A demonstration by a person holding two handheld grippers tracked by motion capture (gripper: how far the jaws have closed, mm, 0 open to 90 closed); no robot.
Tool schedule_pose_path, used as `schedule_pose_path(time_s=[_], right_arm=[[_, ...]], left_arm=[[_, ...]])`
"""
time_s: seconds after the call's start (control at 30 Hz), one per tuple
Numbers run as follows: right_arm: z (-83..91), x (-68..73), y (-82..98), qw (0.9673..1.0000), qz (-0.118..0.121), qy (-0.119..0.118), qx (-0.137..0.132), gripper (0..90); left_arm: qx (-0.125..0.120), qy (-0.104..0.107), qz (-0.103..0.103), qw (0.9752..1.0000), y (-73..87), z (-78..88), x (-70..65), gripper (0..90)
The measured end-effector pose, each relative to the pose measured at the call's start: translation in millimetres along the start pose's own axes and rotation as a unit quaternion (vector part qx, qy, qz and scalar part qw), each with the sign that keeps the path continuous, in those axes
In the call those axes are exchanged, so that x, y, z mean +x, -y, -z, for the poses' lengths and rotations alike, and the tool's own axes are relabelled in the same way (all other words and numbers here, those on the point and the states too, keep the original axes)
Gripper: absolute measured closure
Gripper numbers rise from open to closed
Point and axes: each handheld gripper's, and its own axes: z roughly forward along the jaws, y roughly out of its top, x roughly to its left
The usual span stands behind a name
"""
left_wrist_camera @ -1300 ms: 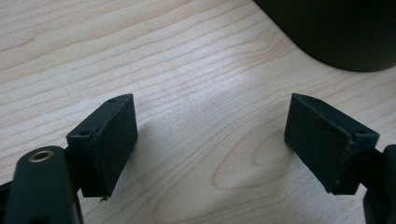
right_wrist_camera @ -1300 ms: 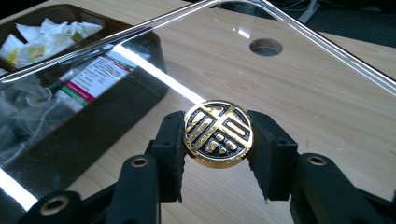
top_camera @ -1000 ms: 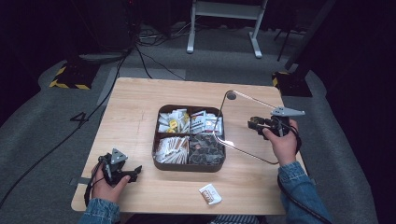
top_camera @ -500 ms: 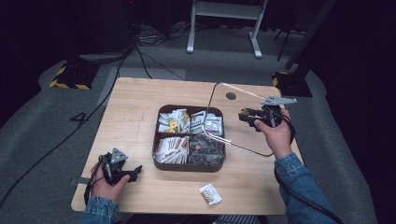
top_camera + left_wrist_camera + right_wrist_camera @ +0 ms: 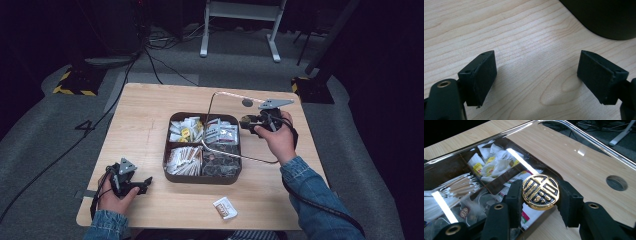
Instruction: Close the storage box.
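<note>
While clamped, gold knob [image 5: 540, 192] between right gripper [image 5: 539, 195] pads.

From my right gripper [image 5: 540, 195], the lid knob [image 5: 540, 192] sat between its jaws, with the lid [image 5: 499, 150] reaching away over the compartment tray [image 5: 202, 178] beyond. A table hole [image 5: 616, 182] lay off to its right. My left gripper [image 5: 536, 80] rested on the table [image 5: 524, 37], the tray's corner ahead-right.
</note>
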Motion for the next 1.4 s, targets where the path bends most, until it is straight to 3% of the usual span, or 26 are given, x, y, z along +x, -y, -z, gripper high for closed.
schedule_pose_path(time_s=[0.37, 0.9, 1.4], right_arm=[[-26.1, 25.2, -10.8, 0.9995, 0.023, -0.023, 0.005, 59.0], [-57.5, 55.5, -15.4, 0.9982, 0.027, -0.054, 0.0, 58.9], [-89.7, 82.9, -9.4, 0.9966, 0.055, -0.057, 0.02, 58.9]], left_arm=[[0.0, 0.0, 0.0, 1.0, 0.0, 0.0, 0.0, 16.3], [0.0, 0.0, -0.001, 1.0, -0.1, -0.1, 0.1, 16.3], [0.0, 0.0, -0.001, 1.0, -0.2, -0.2, 0.0, 16.2]])
